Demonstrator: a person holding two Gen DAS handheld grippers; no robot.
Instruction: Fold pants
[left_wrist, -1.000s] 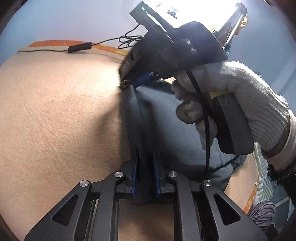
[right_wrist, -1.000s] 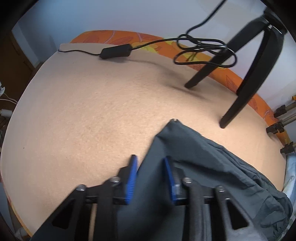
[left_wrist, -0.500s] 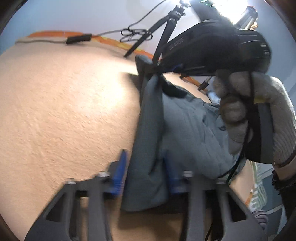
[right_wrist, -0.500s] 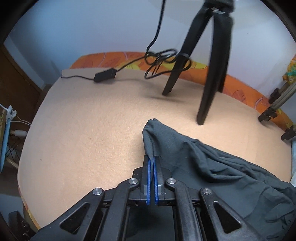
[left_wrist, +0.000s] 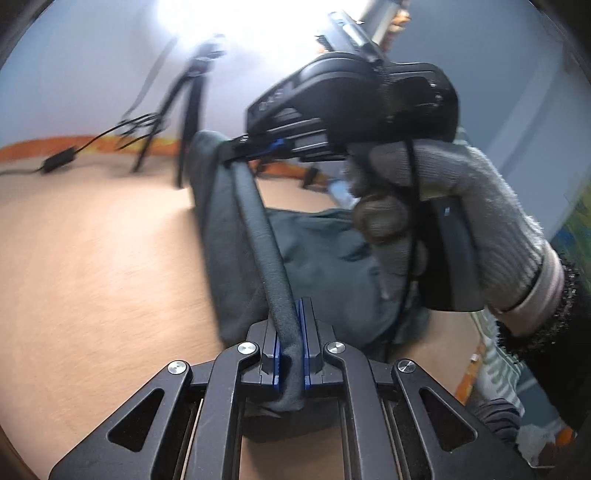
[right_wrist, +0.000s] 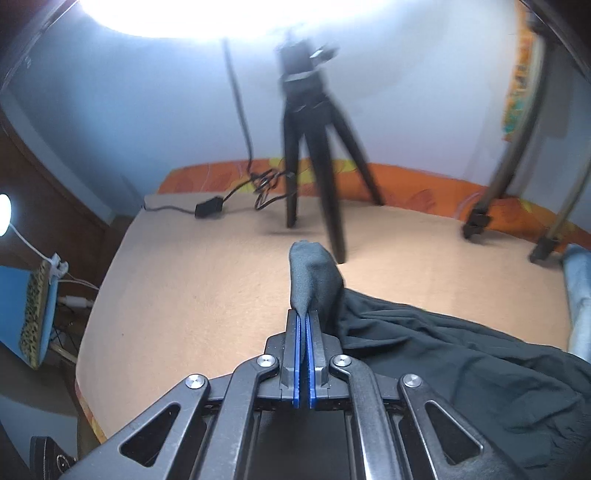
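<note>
The dark grey pants (left_wrist: 325, 266) lie bunched on the tan bed cover (left_wrist: 92, 258). My left gripper (left_wrist: 291, 325) is shut on their rolled edge, which runs taut up to my right gripper (left_wrist: 258, 147), held by a gloved hand above the bed. In the right wrist view my right gripper (right_wrist: 303, 325) is shut on a corner of the pants (right_wrist: 314, 280), lifted off the cover, and the rest (right_wrist: 461, 365) trails down to the right.
A black tripod (right_wrist: 314, 158) stands on the bed ahead, with a cable and black adapter (right_wrist: 209, 208) to its left. Two more stand legs (right_wrist: 517, 206) are at the right. An orange sheet edge (right_wrist: 406, 181) runs along the back wall.
Both grippers have risen and lifted the pants edge off the bed. The left gripper, open half a second ago, has shut on the edge. The right gripper stayed shut.
</note>
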